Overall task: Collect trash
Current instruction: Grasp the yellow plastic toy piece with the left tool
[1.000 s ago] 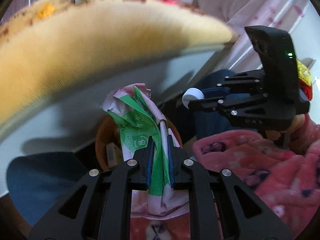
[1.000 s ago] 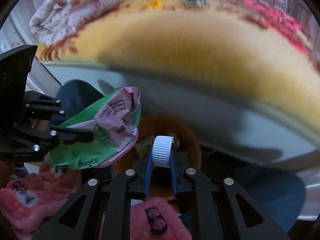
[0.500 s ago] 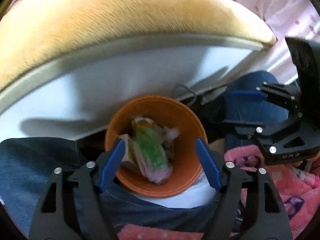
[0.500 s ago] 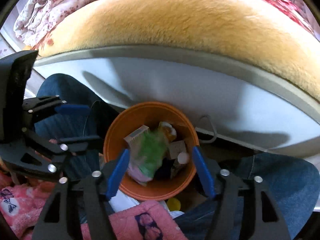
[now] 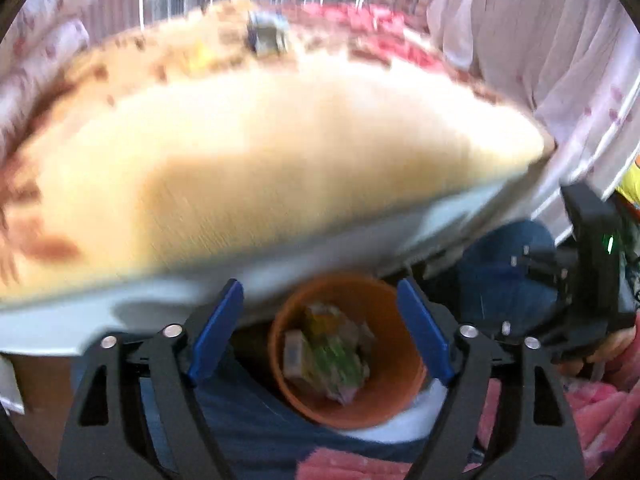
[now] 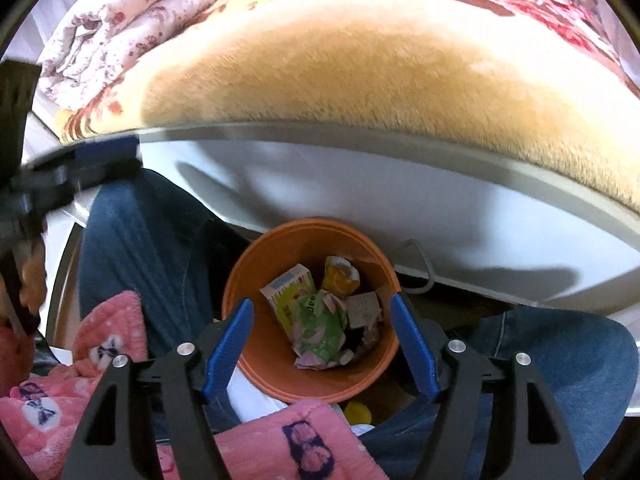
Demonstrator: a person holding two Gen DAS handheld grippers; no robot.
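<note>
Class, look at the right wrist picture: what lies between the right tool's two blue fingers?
In the right wrist view, only the orange bin below the right tool, holding a green wrapper and small carton. The opening tool grips nothing.

**Two wrist views over one bin**

Both cameras look steeply down along their fingers from near above the bin (image 6: 276, 376) (image 5: 384, 404). The right view is sharp and centres the bin. The left view is blurred and tilts more toward the bed (image 5: 280, 168) behind the bin. Both share bin and bed (image 6: 360, 64).
</note>
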